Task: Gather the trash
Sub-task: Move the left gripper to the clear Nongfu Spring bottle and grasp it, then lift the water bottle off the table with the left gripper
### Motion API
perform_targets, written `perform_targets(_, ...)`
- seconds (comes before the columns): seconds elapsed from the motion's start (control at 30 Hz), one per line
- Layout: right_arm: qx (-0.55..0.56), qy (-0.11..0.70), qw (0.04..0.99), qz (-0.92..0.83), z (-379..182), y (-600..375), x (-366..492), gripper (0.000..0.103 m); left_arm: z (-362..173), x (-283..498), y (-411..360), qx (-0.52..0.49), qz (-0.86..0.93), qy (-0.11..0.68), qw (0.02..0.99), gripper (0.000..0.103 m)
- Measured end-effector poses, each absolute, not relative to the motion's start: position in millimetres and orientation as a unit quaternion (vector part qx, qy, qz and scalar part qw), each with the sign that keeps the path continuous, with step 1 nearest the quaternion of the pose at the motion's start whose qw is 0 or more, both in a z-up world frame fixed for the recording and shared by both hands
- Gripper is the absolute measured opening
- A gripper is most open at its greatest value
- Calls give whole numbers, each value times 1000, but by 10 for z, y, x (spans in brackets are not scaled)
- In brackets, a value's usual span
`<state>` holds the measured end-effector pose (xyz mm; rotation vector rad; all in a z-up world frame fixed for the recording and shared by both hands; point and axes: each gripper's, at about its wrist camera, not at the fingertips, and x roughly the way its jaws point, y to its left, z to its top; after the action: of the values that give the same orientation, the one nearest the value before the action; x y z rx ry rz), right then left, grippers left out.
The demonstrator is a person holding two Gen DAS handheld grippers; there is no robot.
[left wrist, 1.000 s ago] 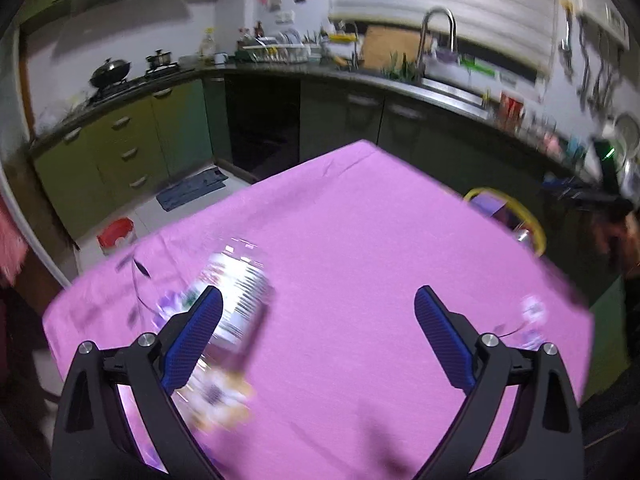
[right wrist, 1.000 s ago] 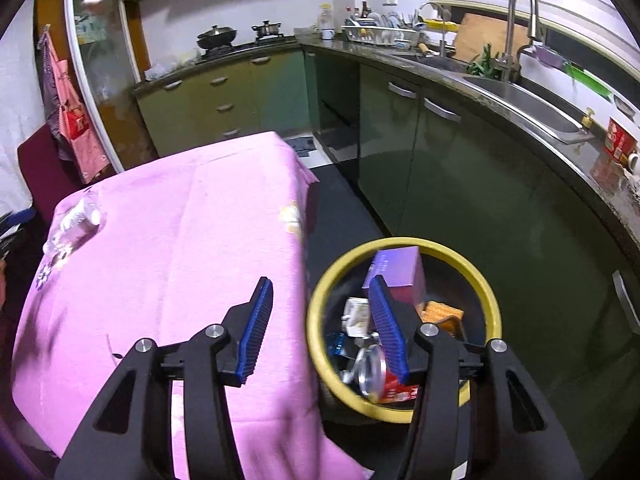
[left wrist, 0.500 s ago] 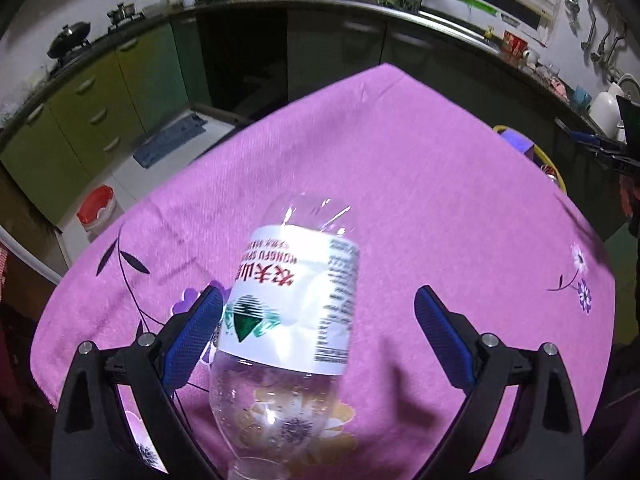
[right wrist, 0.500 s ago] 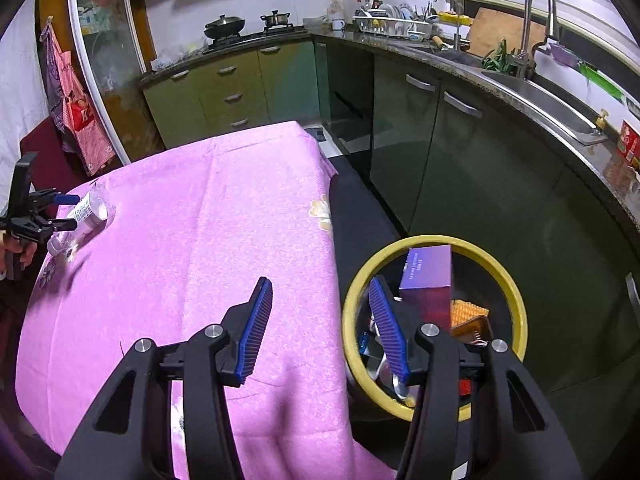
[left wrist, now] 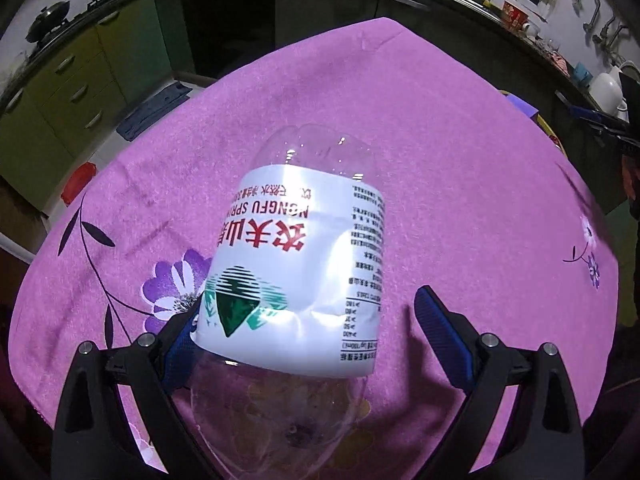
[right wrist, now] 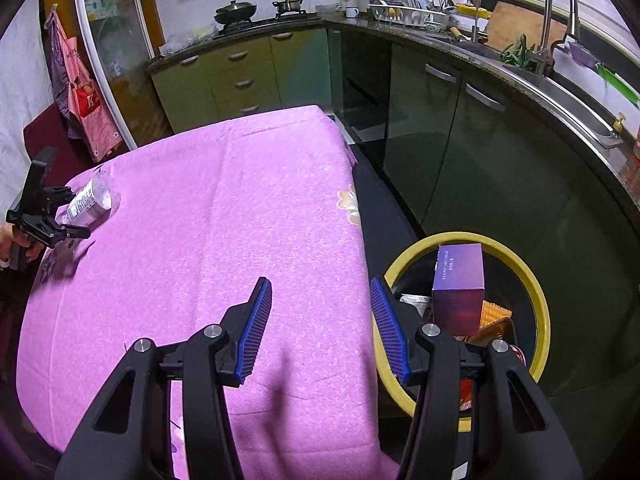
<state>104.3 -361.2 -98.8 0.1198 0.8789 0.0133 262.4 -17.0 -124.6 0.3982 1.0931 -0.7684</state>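
Note:
An empty clear plastic water bottle (left wrist: 304, 264) with a white label lies on the pink tablecloth (left wrist: 460, 184), between the fingers of my left gripper (left wrist: 316, 332). The jaws stand wide open around it; the right finger is clear of it and the left finger is partly hidden behind the label. The right wrist view shows the same bottle (right wrist: 90, 200) at the table's far left with the left gripper (right wrist: 60, 212) around it. My right gripper (right wrist: 320, 328) is open and empty over the table's near right edge, beside the yellow-rimmed trash bin (right wrist: 536, 304).
The bin holds a purple box (right wrist: 460, 284), wrappers and a can. Dark kitchen cabinets (right wrist: 460, 120) and a sink counter run along the right and back. A red-lidded container (left wrist: 78, 182) sits on the floor beyond the table.
My left gripper has moved forward and down onto the bottle, which now fills the space between its fingers. My right gripper has drifted left from over the bin toward the table.

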Motion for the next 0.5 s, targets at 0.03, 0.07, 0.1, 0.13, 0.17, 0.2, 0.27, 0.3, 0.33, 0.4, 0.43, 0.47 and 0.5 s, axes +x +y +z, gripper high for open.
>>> perform_targets(0.03, 58, 426, 903, 7, -989, -3599, 1043, 52, -1241, 2627, -188, 182, -352, 502, 769, 88)
perform_targets(0.07, 58, 426, 903, 9, -995, -3587, 1045, 52, -1237, 2637, -187, 179, -349, 503, 770, 80)
perform_targets(0.1, 57, 427, 902, 11, -1003, -3577, 1047, 52, -1238, 2654, -193, 176, -343, 505, 772, 71)
perform_targets(0.13, 57, 428, 902, 12, -1007, -3567, 1045, 52, -1231, 2672, -188, 174, -340, 507, 773, 71)
perform_targets(0.17, 56, 428, 902, 13, -1011, -3565, 1043, 52, -1228, 2678, -180, 172, -339, 508, 773, 70)
perform_targets(0.2, 57, 429, 902, 14, -1016, -3563, 1041, 52, -1225, 2681, -181, 173, -339, 508, 773, 70)
perform_targets(0.27, 58, 429, 902, 16, -1019, -3559, 1031, 52, -1223, 2654, -204, 182, -334, 505, 774, 70)
perform_targets(0.3, 58, 429, 901, 16, -1019, -3560, 1026, 52, -1223, 2638, -220, 186, -331, 503, 776, 70)
perform_targets(0.33, 58, 429, 901, 16, -1024, -3562, 1020, 52, -1221, 2616, -236, 189, -327, 500, 779, 69)
perform_targets(0.4, 59, 429, 901, 16, -1027, -3575, 1015, 52, -1213, 2551, -282, 198, -319, 491, 786, 69)
perform_targets(0.43, 59, 429, 901, 15, -1028, -3578, 1012, 52, -1207, 2517, -305, 203, -318, 487, 788, 69)
perform_targets(0.47, 59, 429, 901, 15, -1025, -3580, 1009, 52, -1197, 2477, -330, 207, -317, 483, 789, 69)
perform_targets(0.5, 59, 429, 901, 16, -1015, -3570, 1004, 52, -1184, 2438, -363, 211, -317, 479, 791, 69)
